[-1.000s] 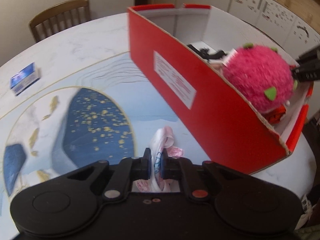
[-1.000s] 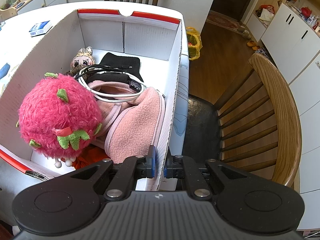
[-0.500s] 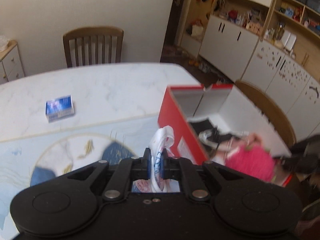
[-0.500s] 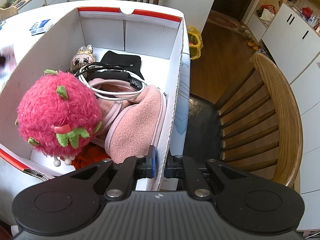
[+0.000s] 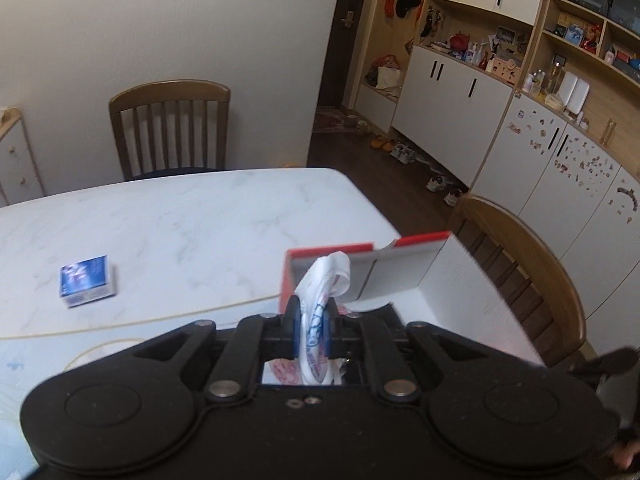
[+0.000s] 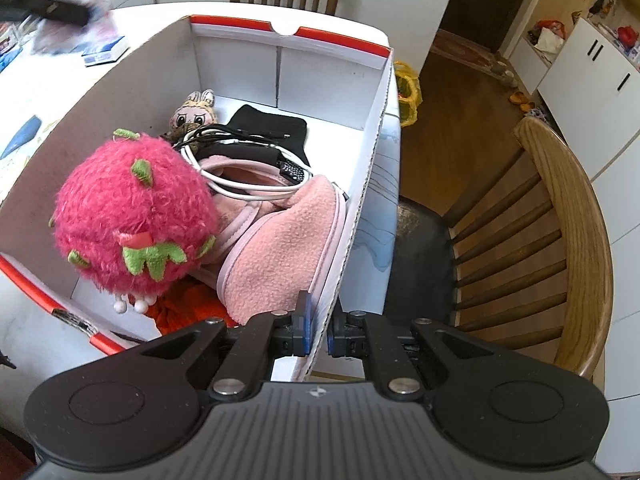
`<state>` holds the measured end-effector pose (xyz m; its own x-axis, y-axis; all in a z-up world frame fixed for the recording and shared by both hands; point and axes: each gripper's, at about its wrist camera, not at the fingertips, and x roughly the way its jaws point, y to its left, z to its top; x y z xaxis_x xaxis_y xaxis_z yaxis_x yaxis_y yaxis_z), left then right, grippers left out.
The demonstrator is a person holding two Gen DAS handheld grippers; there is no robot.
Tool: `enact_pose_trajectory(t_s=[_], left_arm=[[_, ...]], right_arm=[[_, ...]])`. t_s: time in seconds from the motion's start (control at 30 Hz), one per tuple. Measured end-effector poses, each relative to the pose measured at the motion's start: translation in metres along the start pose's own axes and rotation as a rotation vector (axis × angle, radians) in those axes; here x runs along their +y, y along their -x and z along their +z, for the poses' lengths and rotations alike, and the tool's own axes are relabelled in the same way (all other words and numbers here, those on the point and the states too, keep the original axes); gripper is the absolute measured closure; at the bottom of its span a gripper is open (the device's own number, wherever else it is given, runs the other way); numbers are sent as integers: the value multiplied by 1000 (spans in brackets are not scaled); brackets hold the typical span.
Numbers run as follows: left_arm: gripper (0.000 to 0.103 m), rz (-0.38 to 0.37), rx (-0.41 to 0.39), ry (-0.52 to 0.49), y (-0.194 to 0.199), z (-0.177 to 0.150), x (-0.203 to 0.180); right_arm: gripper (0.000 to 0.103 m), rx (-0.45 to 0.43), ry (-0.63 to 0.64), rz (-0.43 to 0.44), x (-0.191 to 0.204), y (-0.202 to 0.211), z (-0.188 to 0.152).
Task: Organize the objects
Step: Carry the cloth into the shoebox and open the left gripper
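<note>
while the left hand-held gripper (image 5: 311, 330) was clenched on the crumpled plastic bag (image 5: 322, 300) above the counter (image 5: 192, 232), it needed carrying past the pink plush (image 6: 132, 220) before release; the right hand-held gripper (image 6: 318, 334), pinching the red box (image 6: 352, 220) wall, should steady it.

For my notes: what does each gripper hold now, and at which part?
Left gripper: the crumpled plastic bag, pinched at its middle. Right gripper: the box, clamped on the top edge of its side wall.
</note>
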<state>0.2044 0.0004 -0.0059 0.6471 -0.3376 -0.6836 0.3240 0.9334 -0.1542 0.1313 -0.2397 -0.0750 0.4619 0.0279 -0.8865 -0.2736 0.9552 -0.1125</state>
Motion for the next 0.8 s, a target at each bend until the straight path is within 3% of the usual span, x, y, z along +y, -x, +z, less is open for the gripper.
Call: enact_pose_trajectory(t_s=[0.23,0.43,0.8], left_arm=[[95,-91,59,15,-34,9,-23],[95,-130,135,-38,-68,-1,-47],[88,-101,238,-79,-114,-19,-59]], right_arm=[[94,-4,19,8,2,2,-2],[94,-3,22,13,-1,0,0],[94,-2,23,18,-4,-3,0]])
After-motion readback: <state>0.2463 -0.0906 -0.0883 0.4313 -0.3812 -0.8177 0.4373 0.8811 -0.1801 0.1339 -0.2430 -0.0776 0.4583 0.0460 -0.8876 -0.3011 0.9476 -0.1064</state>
